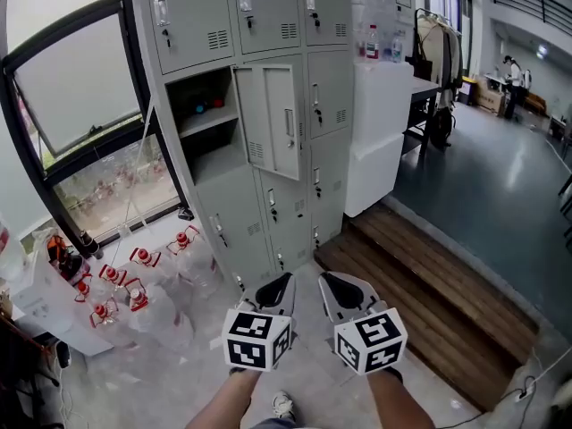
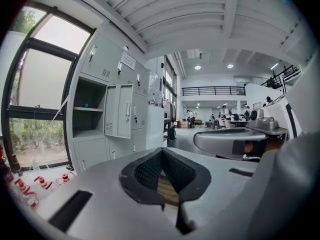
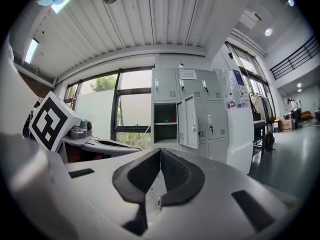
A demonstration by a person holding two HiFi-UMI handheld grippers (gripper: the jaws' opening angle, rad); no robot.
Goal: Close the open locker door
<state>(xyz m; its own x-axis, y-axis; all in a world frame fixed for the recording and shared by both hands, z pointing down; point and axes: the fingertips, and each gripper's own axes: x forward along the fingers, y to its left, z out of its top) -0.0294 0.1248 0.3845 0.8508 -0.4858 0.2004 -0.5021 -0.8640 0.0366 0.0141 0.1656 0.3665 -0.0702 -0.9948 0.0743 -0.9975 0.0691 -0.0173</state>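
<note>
While the open locker door (image 1: 271, 119) stands ajar in the middle row, well ahead, the left gripper (image 1: 282, 281) and right gripper (image 1: 333, 281) have jaws together on nothing (approach step, I think), so next comes stepping closer and pushing it.

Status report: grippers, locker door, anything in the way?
Left gripper and right gripper shut, empty. Grey metal locker door open, untouched. Red-capped clear bottles off left, not blocking.
</note>
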